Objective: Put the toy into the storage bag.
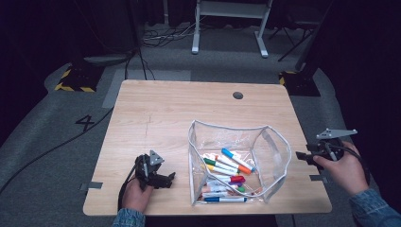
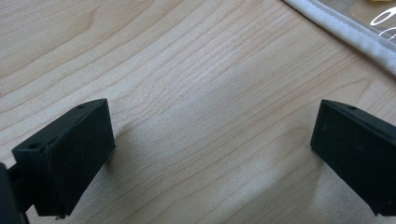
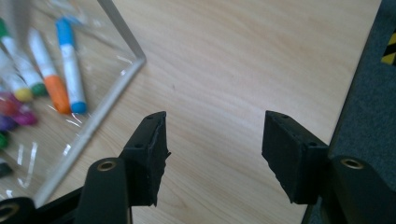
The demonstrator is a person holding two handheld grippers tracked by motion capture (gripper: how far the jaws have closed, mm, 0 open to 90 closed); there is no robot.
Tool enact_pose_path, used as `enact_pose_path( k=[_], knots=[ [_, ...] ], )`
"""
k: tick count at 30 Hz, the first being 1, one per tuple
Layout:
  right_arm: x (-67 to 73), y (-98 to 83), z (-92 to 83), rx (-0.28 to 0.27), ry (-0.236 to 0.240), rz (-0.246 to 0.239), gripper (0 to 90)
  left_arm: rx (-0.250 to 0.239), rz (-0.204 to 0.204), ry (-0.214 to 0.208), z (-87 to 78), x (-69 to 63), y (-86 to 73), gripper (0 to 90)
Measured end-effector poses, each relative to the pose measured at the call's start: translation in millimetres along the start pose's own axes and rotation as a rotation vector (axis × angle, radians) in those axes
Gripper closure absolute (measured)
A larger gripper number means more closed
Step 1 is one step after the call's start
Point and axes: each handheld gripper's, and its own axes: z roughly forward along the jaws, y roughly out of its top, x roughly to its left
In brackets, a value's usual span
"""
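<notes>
I hold both grippers spread and empty, left gripper (image 1: 163,180) and right gripper (image 1: 305,155) flanking the clear plastic pouch (image 1: 272,142) of coloured markers (image 1: 227,166), ready to reach in.

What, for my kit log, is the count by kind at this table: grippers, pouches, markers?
Grippers: 2 (left gripper, right gripper)
Clear pouch: 1
Markers in the pouch: at least 8; they overlap, so the exact count is unclear
Total: at least 11
</notes>
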Motion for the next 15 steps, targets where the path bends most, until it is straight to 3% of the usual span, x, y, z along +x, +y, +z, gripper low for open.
enact_pose_path(
  k=[8, 14, 15],
  knots=[
    [1.7, -38.5, 43.9, 0.023, 0.040, 0.014, 35.9, 0.000, 0.000, 0.000, 0.0, 0.0, 0.0, 0.0],
    [8.2, -66.9, 71.0, -0.013, 0.042, 0.005, 31.9, -0.001, 0.000, 0.002, 0.2, 0.1, 0.2, 0.0],
    [9.6, -70.0, 73.6, -0.048, 0.028, -0.006, 28.2, -0.001, 0.000, 0.001, 0.2, 0.1, 0.2, 0.0]
  ],
)
